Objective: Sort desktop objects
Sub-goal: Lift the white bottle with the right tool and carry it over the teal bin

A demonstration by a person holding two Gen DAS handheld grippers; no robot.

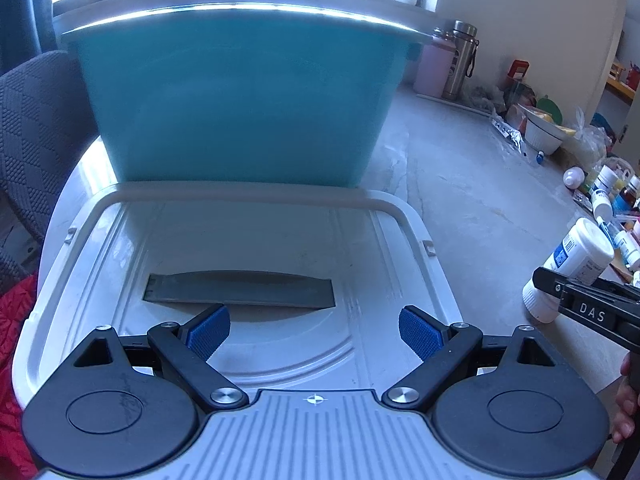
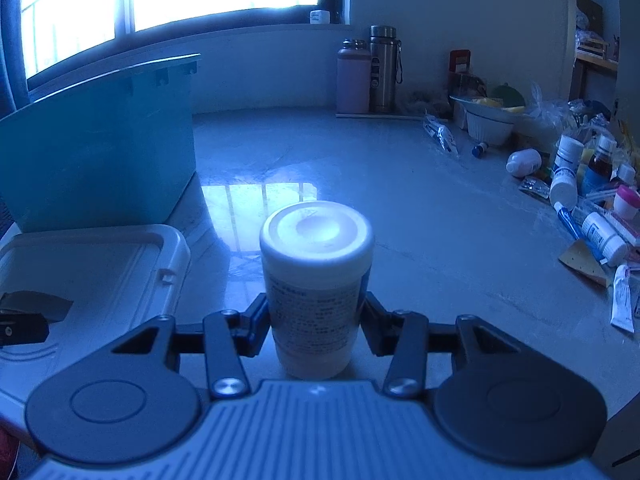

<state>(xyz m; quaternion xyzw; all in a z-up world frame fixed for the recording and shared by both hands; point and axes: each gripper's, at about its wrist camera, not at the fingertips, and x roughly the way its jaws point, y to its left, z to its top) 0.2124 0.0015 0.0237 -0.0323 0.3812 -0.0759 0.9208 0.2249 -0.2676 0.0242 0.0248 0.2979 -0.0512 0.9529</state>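
Note:
My right gripper [image 2: 316,320] is shut on a white pill bottle [image 2: 316,276] with a printed label, held with its base toward the camera's far side, above the table. The same bottle [image 1: 568,268] and the right gripper's finger show at the right edge of the left wrist view. My left gripper [image 1: 314,330] is open and empty, its blue pads [image 1: 210,332] spread over a white box lid [image 1: 248,248] that has a dark flat strip [image 1: 240,290] lying on it. A teal storage bin [image 1: 236,96] stands just behind the lid.
A clutter of bottles, tubes and packets [image 2: 588,200] lies along the table's right side. A white bowl [image 2: 490,124] and two flasks [image 2: 370,72] stand at the back. A grey chair [image 1: 36,136] and red cloth [image 1: 16,352] sit at the left.

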